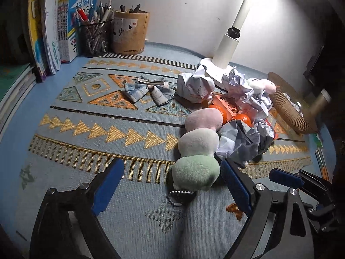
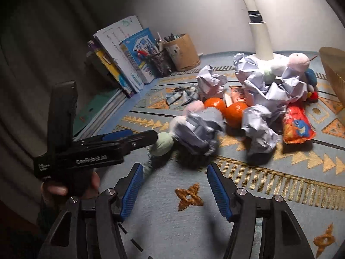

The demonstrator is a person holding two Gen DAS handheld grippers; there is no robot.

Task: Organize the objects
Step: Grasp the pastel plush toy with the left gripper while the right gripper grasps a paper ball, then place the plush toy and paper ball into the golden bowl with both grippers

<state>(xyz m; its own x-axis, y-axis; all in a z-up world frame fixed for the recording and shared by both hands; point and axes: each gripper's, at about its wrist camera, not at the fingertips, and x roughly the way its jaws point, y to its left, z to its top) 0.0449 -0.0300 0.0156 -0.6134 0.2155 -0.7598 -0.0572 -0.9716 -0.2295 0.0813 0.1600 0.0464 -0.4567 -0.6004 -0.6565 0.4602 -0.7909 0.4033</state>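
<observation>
Two grippers, both spread wide and holding nothing. Our left gripper (image 1: 172,181) straddles the green end of the plush (image 1: 201,149), its right finger just beside it, so we judge a grab is lined up. Beyond our right gripper (image 2: 175,191) sits a paper ball (image 2: 197,132), with oranges (image 2: 226,110) and more paper further out. A basket (image 1: 289,110) waits beyond the right finger, likely where the clutter goes.

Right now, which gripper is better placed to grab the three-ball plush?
Left. The left gripper is open with the plush's green end between its fingers. The right gripper is open too, facing a crumpled paper ball.
</observation>
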